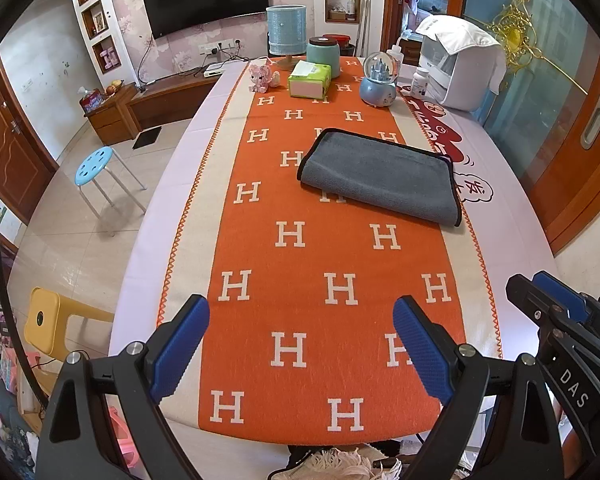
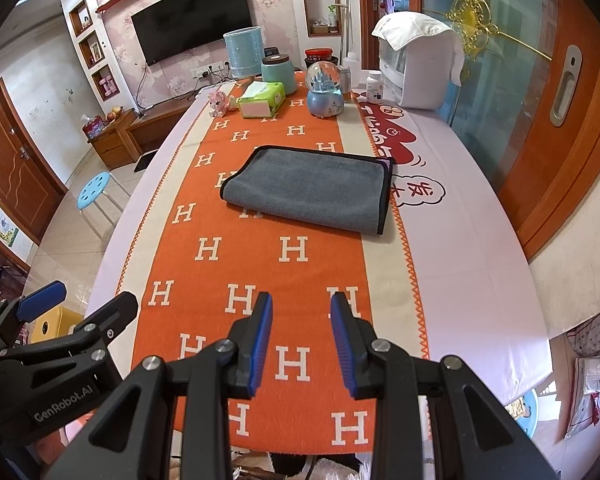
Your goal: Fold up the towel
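Grey microfibre towel with black piping (image 1: 380,178), lying folded mid-tabletop on orange H-patterned runner (image 1: 320,280), well apart from left tongs (image 1: 300,344) (wide) and right tongs (image 2: 301,344) (narrower, empty); risk: pinching the runner too, or layers slipping askew.

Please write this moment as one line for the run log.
towel: folded, flat on orange runner | left gripper: open, empty, apart from towel | right gripper: open, empty, apart from towel

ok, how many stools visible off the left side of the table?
2. A blue round-top stool stands on the tile floor beside the table's left edge, about level with the towel. A yellow stool sits nearer the camera. Others may be hidden under the table.
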The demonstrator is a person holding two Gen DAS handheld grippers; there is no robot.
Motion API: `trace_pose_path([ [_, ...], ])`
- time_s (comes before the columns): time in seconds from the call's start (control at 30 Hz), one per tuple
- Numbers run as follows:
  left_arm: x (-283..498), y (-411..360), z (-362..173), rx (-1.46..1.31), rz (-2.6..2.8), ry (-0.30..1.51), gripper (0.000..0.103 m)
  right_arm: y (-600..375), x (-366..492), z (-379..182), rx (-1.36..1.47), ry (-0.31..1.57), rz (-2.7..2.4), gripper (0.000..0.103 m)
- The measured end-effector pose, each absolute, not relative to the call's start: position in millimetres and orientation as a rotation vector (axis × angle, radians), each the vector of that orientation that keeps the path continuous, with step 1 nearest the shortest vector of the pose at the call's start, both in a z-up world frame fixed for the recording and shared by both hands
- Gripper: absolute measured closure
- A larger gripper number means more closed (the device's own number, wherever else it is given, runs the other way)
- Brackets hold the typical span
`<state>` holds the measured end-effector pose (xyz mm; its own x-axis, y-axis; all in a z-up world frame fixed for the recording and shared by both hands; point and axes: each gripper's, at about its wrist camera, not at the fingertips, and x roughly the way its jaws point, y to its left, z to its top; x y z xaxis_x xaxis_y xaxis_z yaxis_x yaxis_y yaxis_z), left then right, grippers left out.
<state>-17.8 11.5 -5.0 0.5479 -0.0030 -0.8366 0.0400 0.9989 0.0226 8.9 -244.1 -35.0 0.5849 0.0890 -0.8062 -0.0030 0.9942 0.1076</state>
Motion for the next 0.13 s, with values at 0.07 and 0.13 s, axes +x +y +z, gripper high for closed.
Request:
trace_pose_path([
  [0.07, -18.2, 11.3, -5.4, 0.041, -0.025, 0.992, 0.011, -244.2, 8.9, -34.8, 0.099, 0.945, 0.053, 0.073],
  [0.13, -17.5, 11.2, -4.6, 0.04, -0.027, 0.993, 0.011, -244.4, 7.5, -35.5, 0.098, 0.944, 0.054, 0.073],
])
